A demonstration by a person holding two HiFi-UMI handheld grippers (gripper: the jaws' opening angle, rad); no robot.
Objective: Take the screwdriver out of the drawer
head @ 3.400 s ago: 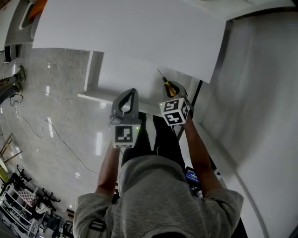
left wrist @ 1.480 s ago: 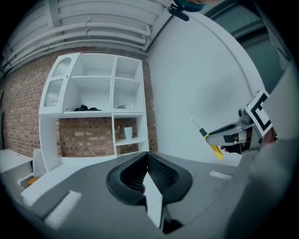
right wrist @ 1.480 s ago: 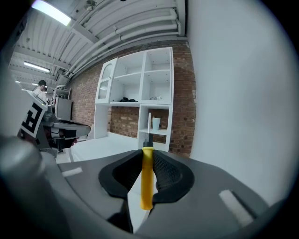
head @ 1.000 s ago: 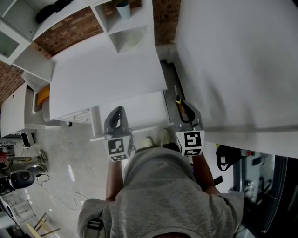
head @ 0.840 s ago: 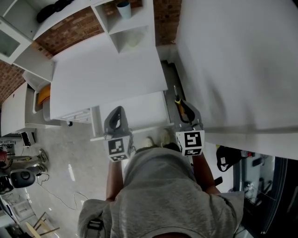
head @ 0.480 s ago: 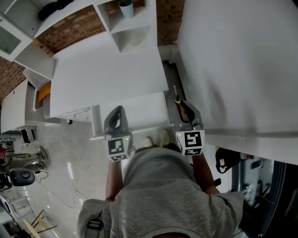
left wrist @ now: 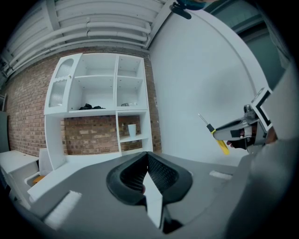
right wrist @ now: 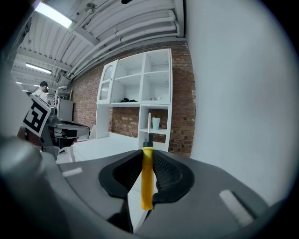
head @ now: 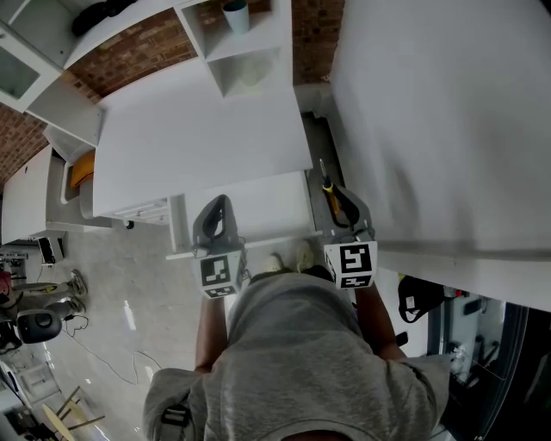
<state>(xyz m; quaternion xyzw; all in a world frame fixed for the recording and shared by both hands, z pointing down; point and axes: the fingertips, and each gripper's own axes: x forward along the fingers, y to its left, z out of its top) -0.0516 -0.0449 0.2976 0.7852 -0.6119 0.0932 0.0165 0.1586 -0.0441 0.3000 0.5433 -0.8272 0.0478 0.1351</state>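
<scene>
A screwdriver (right wrist: 147, 179) with a yellow handle and a thin metal shaft stands upright between the jaws of my right gripper (right wrist: 147, 169), which is shut on its handle. In the head view the screwdriver (head: 328, 188) points away from me, held by the right gripper (head: 343, 205) just right of the open white drawer (head: 250, 207). My left gripper (head: 220, 205) hovers over the drawer's left part. Its pads meet at the tips with nothing between them (left wrist: 146, 158). From the left gripper view the right gripper (left wrist: 239, 133) and the screwdriver (left wrist: 218, 138) show at the right.
A white cabinet top (head: 198, 129) lies beyond the drawer. Behind it, a white shelf unit (head: 245, 52) with a cup (head: 235, 15) stands against a brick wall. A large white panel (head: 430, 121) rises close on the right. Grey floor (head: 103, 301) with a cable lies at the left.
Over the last second both grippers stay still, the screwdriver held the same way. Compared with the oldest frame, the head view has swung round, so the shelf unit and brick wall now show.
</scene>
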